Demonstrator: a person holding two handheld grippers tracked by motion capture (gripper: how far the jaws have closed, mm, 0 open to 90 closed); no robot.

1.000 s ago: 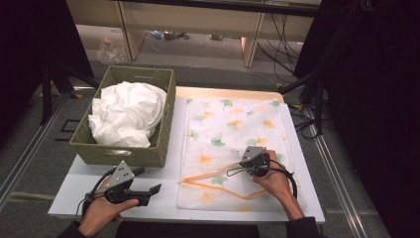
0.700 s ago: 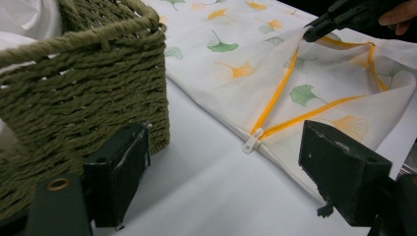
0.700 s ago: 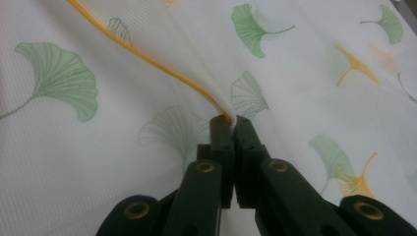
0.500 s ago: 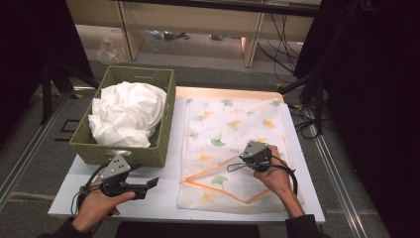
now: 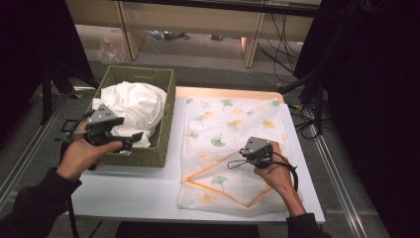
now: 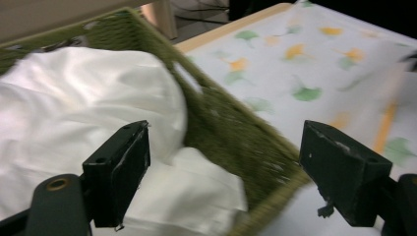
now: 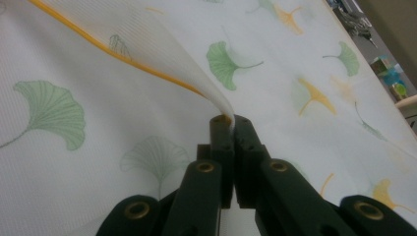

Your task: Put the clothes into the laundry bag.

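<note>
A white tabletop point(image 5: 143, 193) in a dim workroom, shelving and loose cables behind it, carries a leaf-printed cloth point(image 5: 233, 134) spread flat and a green woven basket point(image 5: 163, 144) heaped with white laundry point(image 5: 133, 101). The cloth lies on the right half of the tabletop, just beside the basket, its near corner folded up and over so the orange hem runs in a slant across the print.

The right gripper point(image 7: 230, 123) is clamped tight on that hem, the thin fabric point(image 7: 162, 59) rising out of its closed jaws like a small tent. The left gripper point(image 5: 131, 141) hangs at the basket's near rim with its jaws wide apart and nothing between them, the white laundry point(image 6: 74, 103) showing behind one jaw and the basket wall point(image 6: 236, 142) between the two.

The work in hand looks like folding the cloth. Done well, the pinched corner would travel low and straight toward the far edge, kept taut enough that the layer beneath does not drag or wrinkle. The free gripper could pin or lift the other near corner so both edges land square.
</note>
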